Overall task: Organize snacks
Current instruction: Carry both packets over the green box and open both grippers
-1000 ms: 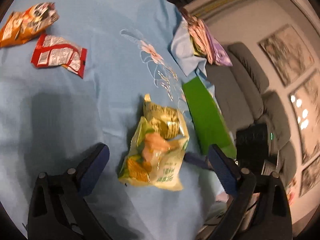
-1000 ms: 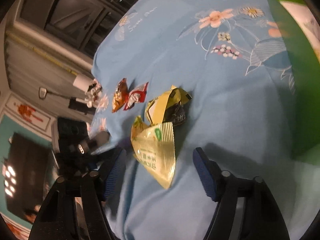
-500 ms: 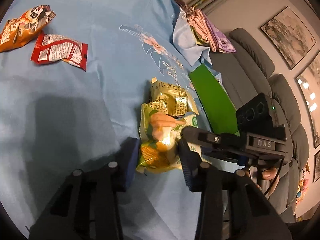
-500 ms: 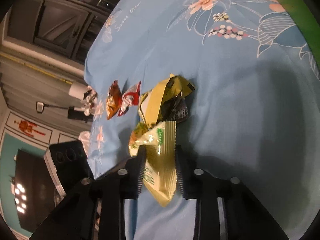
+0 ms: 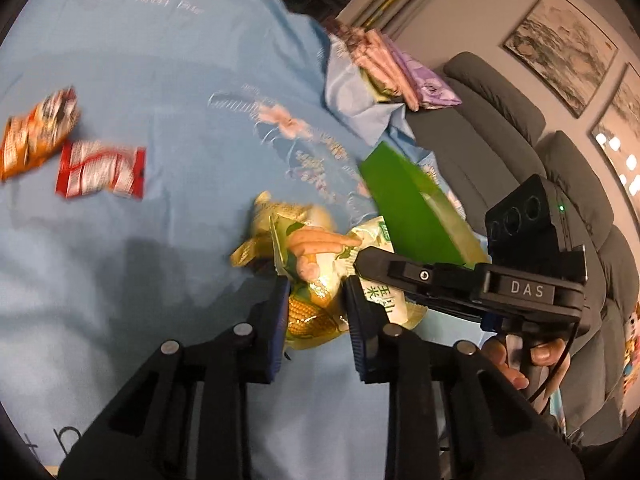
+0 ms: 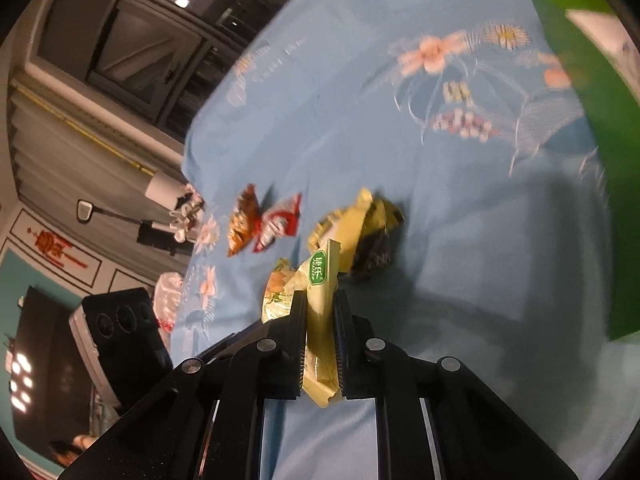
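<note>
A yellow-green corn snack bag point(image 5: 320, 276) is held up off the blue flowered tablecloth point(image 5: 180, 92). My left gripper point(image 5: 316, 292) is shut on its lower end. My right gripper point(image 6: 320, 300) is shut on its other edge, and shows in the left wrist view point(image 5: 440, 280) coming in from the right. A crumpled gold packet point(image 5: 264, 224) lies just behind the bag, also in the right wrist view point(image 6: 360, 224). A red packet point(image 5: 100, 168) and an orange packet point(image 5: 36, 132) lie at the far left.
A green box point(image 5: 412, 208) stands open at the table's right edge, large at the right of the right wrist view point(image 6: 600, 120). Pink and purple packets point(image 5: 396, 76) lie on folded cloth at the back right. A grey sofa point(image 5: 520, 128) stands beyond the table.
Both grippers went from open around the corn snack bag to shut on it. The bag now hangs lifted between them, clear of the gold packet.
</note>
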{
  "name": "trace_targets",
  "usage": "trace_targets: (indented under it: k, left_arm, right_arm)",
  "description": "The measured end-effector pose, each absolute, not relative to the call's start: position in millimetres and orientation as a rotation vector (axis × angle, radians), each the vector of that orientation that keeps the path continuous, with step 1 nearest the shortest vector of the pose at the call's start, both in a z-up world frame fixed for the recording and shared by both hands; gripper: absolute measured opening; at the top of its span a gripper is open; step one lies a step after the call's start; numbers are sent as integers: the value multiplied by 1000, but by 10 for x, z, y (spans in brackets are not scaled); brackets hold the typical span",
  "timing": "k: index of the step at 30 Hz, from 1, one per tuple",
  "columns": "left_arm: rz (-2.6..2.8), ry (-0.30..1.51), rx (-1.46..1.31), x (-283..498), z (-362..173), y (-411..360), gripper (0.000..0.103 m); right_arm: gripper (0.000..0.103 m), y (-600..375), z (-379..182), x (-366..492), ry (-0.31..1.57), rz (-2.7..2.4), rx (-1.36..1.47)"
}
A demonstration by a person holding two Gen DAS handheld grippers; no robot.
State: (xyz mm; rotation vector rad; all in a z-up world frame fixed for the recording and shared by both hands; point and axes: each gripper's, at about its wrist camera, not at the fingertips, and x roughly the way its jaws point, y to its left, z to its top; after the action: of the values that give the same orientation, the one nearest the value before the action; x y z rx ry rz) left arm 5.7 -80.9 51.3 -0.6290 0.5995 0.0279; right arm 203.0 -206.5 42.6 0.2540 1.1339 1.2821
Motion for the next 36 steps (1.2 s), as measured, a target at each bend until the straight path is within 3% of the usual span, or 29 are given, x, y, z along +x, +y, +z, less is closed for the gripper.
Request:
trace_targets:
  k: [6, 16, 24, 34, 36]
  left_arm:
    - [-16, 550, -577, 281, 903, -1045, 26]
    - [-173, 568, -525, 1396, 1339, -1728, 26]
    - [-187, 686, -537, 2361, 1263, -2189, 25]
    - [-105, 772, -436, 2630, 901, -2444, 18]
    - [-77, 773, -404, 2644, 883, -2483, 23]
  right_arm:
    - [14, -2457, 774, 2166, 1024, 1299, 345]
    - [14, -3349, 1274, 2726, 838, 1074, 373]
    - [14, -3639, 1242, 3426, 921, 818, 366]
    - [14, -3785, 783, 3673, 1016, 745, 375]
    - [15, -3775, 734, 3700, 1044, 742, 384]
